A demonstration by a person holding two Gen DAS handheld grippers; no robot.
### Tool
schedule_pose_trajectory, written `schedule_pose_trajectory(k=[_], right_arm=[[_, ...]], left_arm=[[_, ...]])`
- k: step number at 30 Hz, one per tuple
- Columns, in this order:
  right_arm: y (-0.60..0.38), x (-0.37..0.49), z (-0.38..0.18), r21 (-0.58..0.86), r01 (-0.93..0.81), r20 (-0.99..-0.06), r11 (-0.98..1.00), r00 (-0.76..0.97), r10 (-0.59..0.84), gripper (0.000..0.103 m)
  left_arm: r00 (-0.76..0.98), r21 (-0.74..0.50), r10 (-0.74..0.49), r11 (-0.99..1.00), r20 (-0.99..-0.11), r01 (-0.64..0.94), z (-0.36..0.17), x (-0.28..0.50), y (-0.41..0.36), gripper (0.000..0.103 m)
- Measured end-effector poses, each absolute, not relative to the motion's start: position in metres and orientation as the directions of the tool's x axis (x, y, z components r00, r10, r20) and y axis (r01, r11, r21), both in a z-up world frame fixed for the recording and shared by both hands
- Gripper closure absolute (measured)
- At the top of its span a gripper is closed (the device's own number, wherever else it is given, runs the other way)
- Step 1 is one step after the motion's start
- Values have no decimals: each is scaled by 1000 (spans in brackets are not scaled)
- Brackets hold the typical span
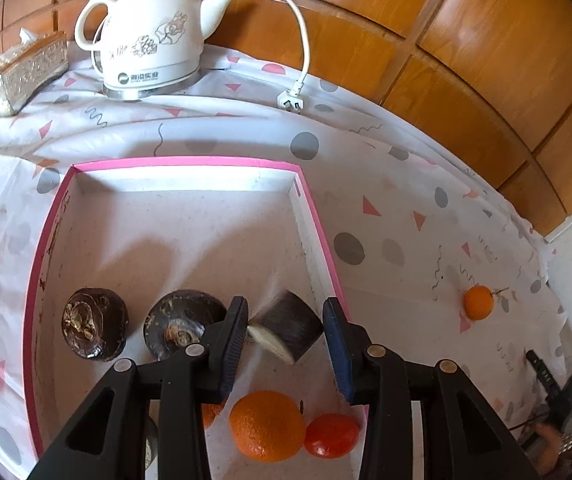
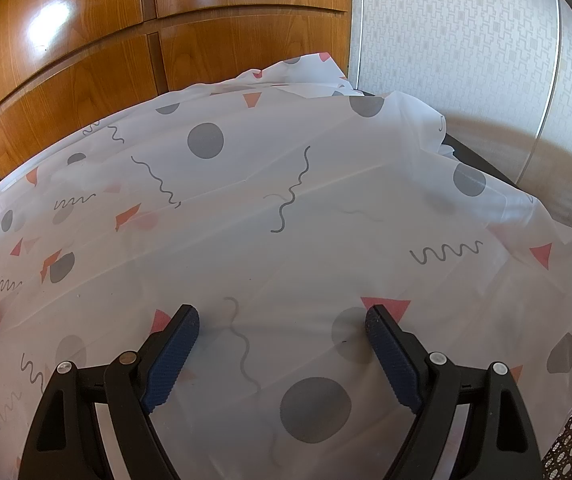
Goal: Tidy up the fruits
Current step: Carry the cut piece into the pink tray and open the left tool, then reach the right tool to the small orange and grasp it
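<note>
Inside the pink box (image 1: 318, 216), a dark fruit (image 1: 290, 326) sits between the left tool's (image 1: 286, 326) released fingers, untouched. The right tool (image 2: 282, 326) gapes empty above the surface (image 2: 326, 216).

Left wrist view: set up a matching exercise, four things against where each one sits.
Things:
1. white kettle
2. biggest orange
3. tissue box
4. lone small orange

Places:
A. inside the pink-rimmed box, near end
B. on the bare tablecloth, right of the box
C. far-left corner of the table
D. on a metal base, behind the box

Pairs: 1-D, 2-A, 3-C, 4-B
</note>
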State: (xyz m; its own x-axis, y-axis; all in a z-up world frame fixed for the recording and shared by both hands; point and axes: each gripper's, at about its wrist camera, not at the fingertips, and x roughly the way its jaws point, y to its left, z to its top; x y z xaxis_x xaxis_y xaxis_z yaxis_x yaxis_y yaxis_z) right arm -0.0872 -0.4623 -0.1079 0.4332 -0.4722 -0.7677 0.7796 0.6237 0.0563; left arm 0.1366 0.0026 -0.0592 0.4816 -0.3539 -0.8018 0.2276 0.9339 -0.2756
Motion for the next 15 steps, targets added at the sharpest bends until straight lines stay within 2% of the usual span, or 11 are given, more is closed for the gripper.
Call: schedule_pose_trajectory(k=[3, 6, 8, 10, 12, 15], right_arm=[[-462, -87, -108, 56, 780, -768, 624, 433, -472, 15], [-462, -87, -108, 56, 779, -768, 624, 433, -472, 15], [-462, -87, -108, 56, 780, -768, 624, 433, -472, 15], [-462, -87, -108, 56, 780, -768, 624, 433, -472, 15], [-462, -87, -108, 56, 780, -768, 623, 433, -472, 15], [-462, -87, -108, 56, 780, -768, 624, 433, -472, 15]], left_arm=[[507, -262, -348, 936, -789, 234, -55, 131, 2, 54], [552, -230, -309, 950, -774, 210, -47, 121, 4, 51], [577, -215, -282, 959, -766, 183, -43, 114, 7, 47], [602, -185, -240, 971, -761, 153, -37, 106, 11, 36], [624, -163, -202, 979, -755, 120, -33, 99, 14, 31], [649, -165, -174, 983, -740, 76, -26, 88, 23, 27]])
